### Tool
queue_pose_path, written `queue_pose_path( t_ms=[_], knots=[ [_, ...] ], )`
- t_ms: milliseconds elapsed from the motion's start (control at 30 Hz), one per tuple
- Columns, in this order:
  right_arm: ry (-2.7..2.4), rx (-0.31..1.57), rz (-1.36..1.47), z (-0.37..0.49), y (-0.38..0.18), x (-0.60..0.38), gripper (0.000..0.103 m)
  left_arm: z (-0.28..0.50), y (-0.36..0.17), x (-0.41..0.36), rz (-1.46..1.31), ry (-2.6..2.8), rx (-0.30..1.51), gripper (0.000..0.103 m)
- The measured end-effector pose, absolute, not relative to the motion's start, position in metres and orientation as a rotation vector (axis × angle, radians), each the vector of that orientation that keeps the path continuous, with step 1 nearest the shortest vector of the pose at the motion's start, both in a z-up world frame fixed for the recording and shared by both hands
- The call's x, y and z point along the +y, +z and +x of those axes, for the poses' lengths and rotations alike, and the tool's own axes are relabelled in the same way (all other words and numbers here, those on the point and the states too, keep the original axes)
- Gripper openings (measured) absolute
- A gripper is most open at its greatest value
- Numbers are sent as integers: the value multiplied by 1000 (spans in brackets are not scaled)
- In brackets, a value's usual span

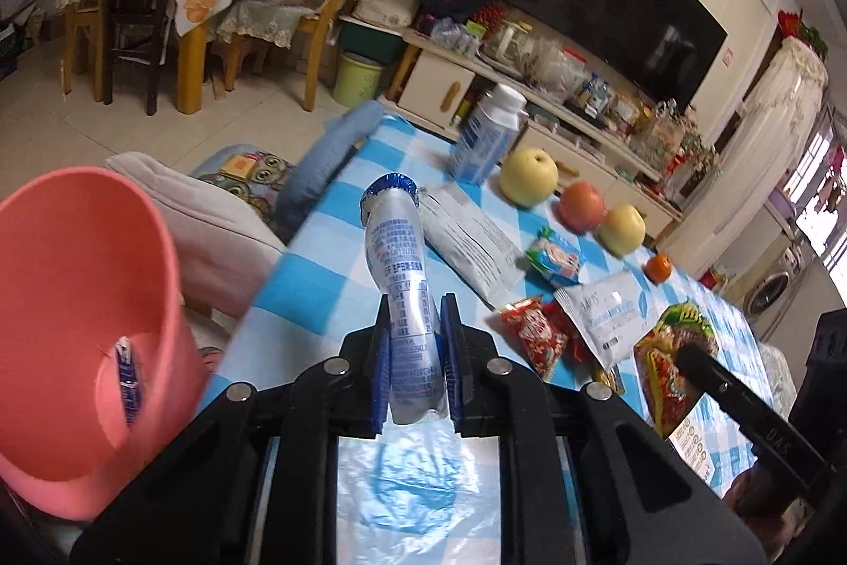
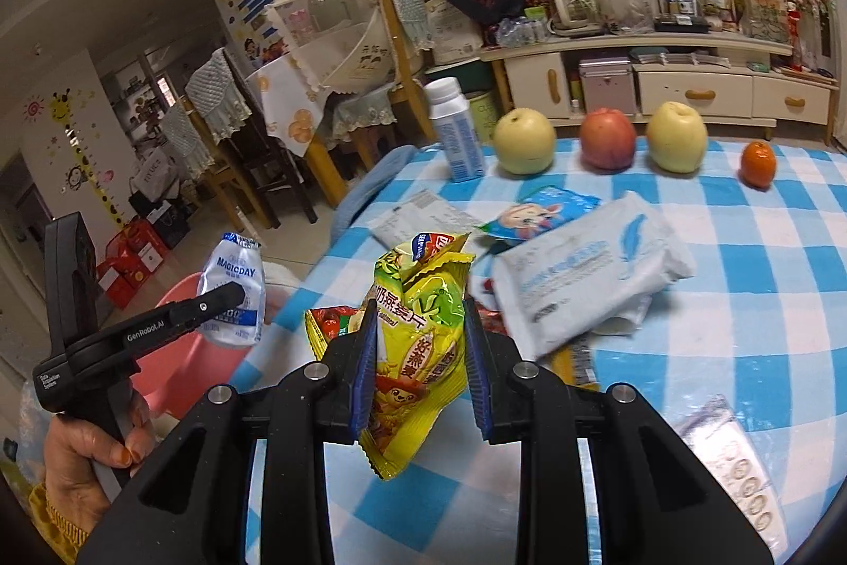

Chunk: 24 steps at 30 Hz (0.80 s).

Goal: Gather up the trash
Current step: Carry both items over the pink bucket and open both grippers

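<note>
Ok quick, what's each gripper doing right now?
Left gripper: shut on the squashed silver bottle.
Right gripper: shut on the yellow snack bag.

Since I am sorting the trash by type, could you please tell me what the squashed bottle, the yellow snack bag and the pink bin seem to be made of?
Squashed bottle: thin plastic under a glossy silvery printed sleeve, probably; it is crumpled and bent, with a blue foil-like rim.
Yellow snack bag: glossy plastic film, judging by its sharp creases, shine and crimped edge.
Pink bin: moulded plastic with a smooth, satin finish.
</note>
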State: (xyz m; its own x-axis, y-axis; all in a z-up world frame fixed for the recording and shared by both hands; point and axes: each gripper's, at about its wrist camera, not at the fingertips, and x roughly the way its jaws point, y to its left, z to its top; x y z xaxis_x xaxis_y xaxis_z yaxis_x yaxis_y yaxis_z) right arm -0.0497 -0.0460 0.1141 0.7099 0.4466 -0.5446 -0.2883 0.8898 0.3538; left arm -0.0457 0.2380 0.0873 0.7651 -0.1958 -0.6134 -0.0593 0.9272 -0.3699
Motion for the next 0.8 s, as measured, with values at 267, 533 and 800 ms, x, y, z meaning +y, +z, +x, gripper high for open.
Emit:
queue_pose_path(
  t_ms=[267, 533, 800],
  knots=[
    [564, 663, 247, -49, 132, 42, 31, -69, 105, 306, -441, 68, 621, 19],
    [719, 675, 196, -43, 148, 141, 31, -93, 106, 379, -523, 247, 577, 19],
    [783, 729, 157, -24, 138, 224, 41, -98, 93, 419, -577, 368, 599, 21]
  ],
)
